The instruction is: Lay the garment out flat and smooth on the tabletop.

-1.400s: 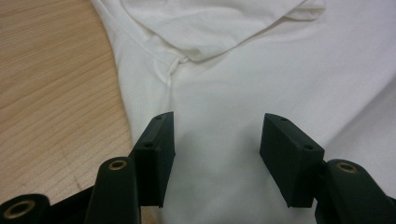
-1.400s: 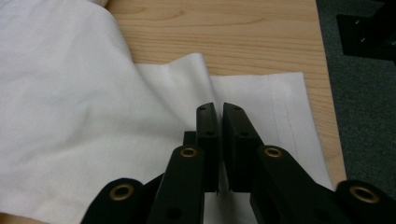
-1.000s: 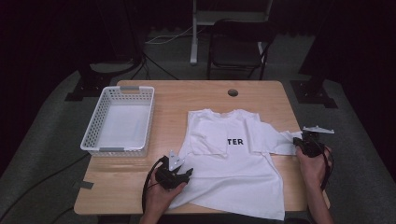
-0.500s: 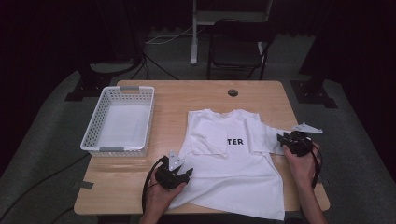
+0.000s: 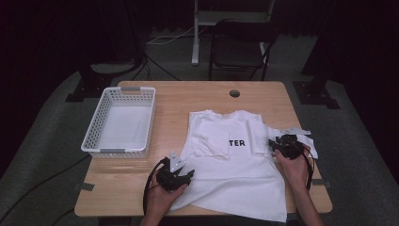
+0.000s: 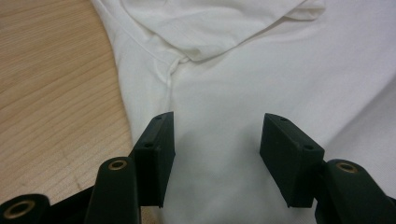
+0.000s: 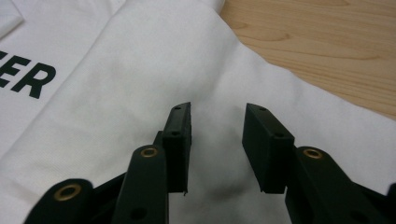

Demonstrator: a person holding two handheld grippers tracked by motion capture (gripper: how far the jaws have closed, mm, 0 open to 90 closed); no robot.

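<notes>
Folding a white t-shirt (image 5: pixel 235 165) spread mid-table, both sleeves tucked in already, body fold still to go, left gripper (image 5: pixel 181 176) and right gripper (image 5: pixel 278 145) both spread, right jaws just opened, pinching nothing.

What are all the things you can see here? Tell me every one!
T-shirt: one, white with black letters, spread on the right half of the table, one sleeve folded in.
Basket: one, white plastic, on the left side of the table, nothing in it that I can see.
Table: one, light wood, with a round hole near the far edge.
Chair: one, dark, behind the table.
Left hand-held gripper: one, black, at the shirt's near left edge, jaws open above the cloth.
Right hand-held gripper: one, black, on the shirt's right sleeve; its jaws have just been opening, with cloth under them, not pinched.
Hands: two, coming in from the near edge.
</notes>
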